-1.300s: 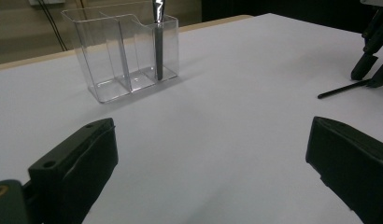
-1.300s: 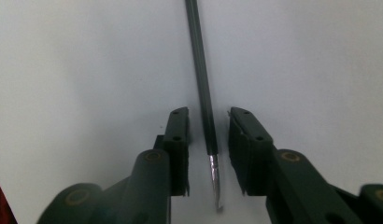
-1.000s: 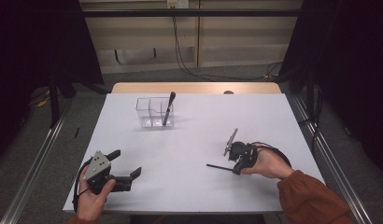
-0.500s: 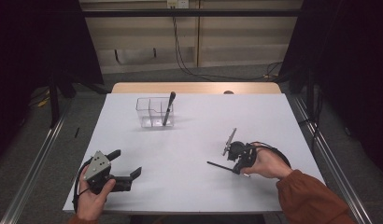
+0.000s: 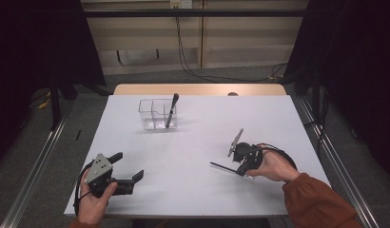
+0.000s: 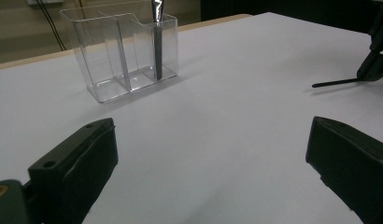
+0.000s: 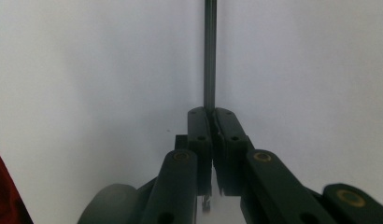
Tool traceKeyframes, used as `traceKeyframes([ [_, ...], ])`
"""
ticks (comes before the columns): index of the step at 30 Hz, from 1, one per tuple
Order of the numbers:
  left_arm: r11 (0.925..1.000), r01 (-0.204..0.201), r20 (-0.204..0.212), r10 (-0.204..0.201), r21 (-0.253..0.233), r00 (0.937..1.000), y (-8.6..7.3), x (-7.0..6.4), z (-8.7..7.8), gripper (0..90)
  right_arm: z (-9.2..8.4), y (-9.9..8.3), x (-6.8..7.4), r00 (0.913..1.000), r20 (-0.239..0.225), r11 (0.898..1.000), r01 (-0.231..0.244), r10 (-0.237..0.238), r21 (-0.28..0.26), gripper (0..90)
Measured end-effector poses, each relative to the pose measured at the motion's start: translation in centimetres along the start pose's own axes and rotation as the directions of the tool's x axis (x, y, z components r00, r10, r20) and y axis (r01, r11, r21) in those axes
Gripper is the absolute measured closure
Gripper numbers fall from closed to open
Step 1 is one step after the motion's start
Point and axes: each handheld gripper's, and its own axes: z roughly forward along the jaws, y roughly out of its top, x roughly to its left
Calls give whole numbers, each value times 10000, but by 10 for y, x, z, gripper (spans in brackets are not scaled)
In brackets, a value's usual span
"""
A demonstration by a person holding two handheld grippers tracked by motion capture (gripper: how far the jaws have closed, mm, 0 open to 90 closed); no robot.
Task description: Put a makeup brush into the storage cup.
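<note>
A: What is the right gripper (image 5: 237, 167) doing?

B: Its jaws are pressed together on a thin dark pen (image 7: 209, 56). In the right gripper view the pen runs straight out from between the pads toward twelve o'clock, over the white table (image 5: 198, 190). In the high view the free end sticks out toward nine o'clock of the hand, low over the tabletop.

A: And the left gripper (image 5: 129, 170)?

B: It has nothing in it, and its jaws stand wide apart. It sits near the table's seven o'clock corner, well apart from the right one.

A: Anything else on the table?

B: A clear plastic organizer (image 5: 152, 114) with compartments, toward eleven o'clock from the table's middle. A second dark pen (image 5: 171, 110) stands tilted in its right-hand compartment. In the left gripper view the organizer (image 6: 119, 51) lies ahead, at about eleven o'clock.
</note>
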Motion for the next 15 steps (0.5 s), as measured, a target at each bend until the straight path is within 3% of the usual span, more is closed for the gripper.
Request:
traceKeyframes([
  [8,10000,-58,-14,58,24,10000,0,0,0,23,-8,-8,-1,9995,42,9956,-301,306,-889,867],
  [15,10000,-16,-44,16,2,10000,0,0,0,23,-15,-16,-3,9981,-54,9822,-619,619,-1776,867],
])
